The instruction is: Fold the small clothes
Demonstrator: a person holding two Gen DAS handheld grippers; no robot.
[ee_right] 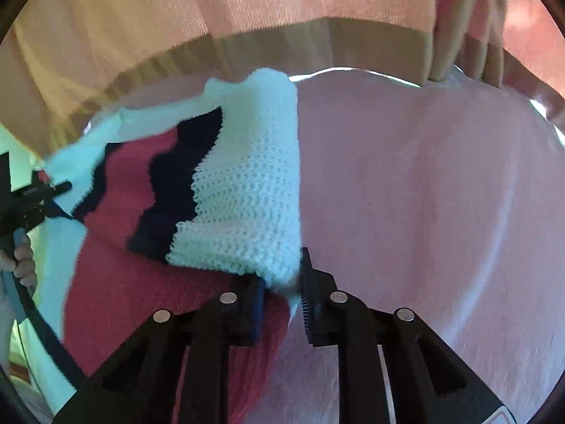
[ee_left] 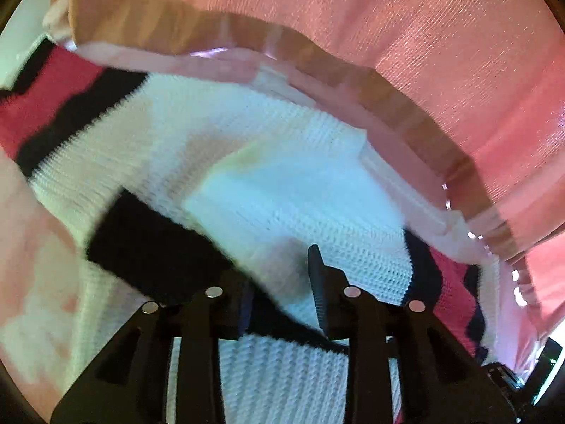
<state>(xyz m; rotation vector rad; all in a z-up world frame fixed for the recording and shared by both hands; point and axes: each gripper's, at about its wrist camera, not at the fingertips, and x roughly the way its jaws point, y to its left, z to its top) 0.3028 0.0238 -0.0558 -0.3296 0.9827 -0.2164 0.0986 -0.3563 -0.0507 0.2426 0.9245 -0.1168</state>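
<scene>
A small knit sweater (ee_left: 282,190), white with navy and red stripes, lies on a pink cloth. In the left wrist view my left gripper (ee_left: 279,289) is over the white knit, its jaws apart with a navy band and white fabric between them; the picture is blurred. In the right wrist view my right gripper (ee_right: 282,282) has its jaws closed on a folded white corner of the sweater (ee_right: 247,190), lifted over the red and navy part. The left gripper (ee_right: 31,198) also shows at the far left edge, held by a hand.
A pink cloth (ee_right: 423,194) covers the surface under and to the right of the sweater. A pink and tan curtain (ee_left: 388,35) hangs along the far edge and also shows in the right wrist view (ee_right: 247,7).
</scene>
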